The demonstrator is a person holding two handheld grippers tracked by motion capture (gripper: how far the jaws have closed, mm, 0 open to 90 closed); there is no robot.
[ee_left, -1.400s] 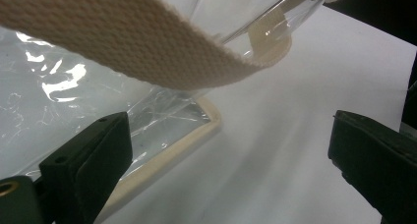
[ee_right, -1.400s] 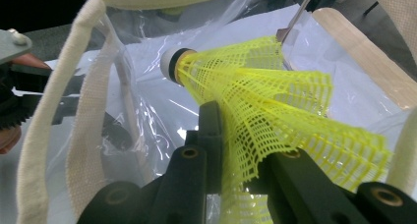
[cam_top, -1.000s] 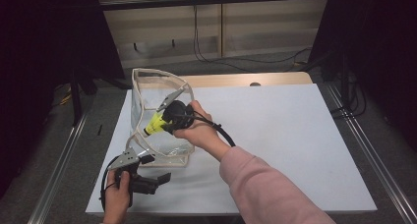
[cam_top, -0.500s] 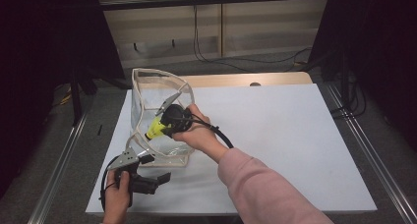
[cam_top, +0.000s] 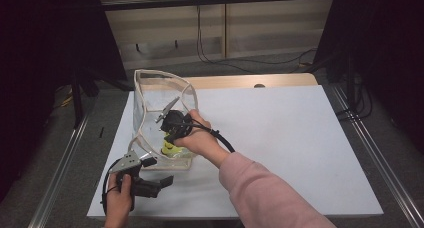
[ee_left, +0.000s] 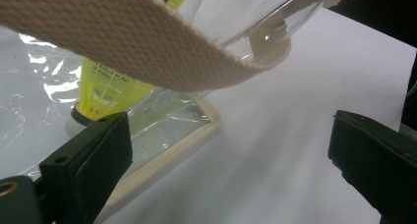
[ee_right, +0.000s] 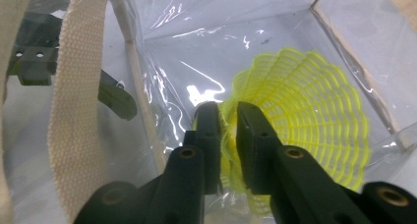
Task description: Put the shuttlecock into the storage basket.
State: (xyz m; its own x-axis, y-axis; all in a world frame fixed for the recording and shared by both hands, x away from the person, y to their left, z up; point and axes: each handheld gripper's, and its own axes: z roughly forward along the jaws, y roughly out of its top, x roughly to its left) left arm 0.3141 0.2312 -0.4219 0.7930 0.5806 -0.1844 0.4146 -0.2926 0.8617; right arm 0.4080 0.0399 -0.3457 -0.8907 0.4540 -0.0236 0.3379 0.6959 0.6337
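Observation:
A clear plastic bag with beige trim stands upright on the white table. My right gripper reaches down into its mouth. In the right gripper view its jaws pinch the rim of a yellow shuttlecock low in the bag; they have just been opening a little, with the skirt still between them. The shuttlecock sits near the bag's bottom. My left gripper rests open on the table by the bag's front corner, and nothing lies between its jaws. The shuttlecock shows through the plastic.
A beige woven strap of the bag hangs across the left gripper view, and the strap also runs down the left of the right gripper view. Cables lie on the floor beyond the table. Metal rails flank the table.
My right gripper has sunk deeper into the bag with the shuttlecock, which now sits near the bottom. The left gripper has stayed where it was.

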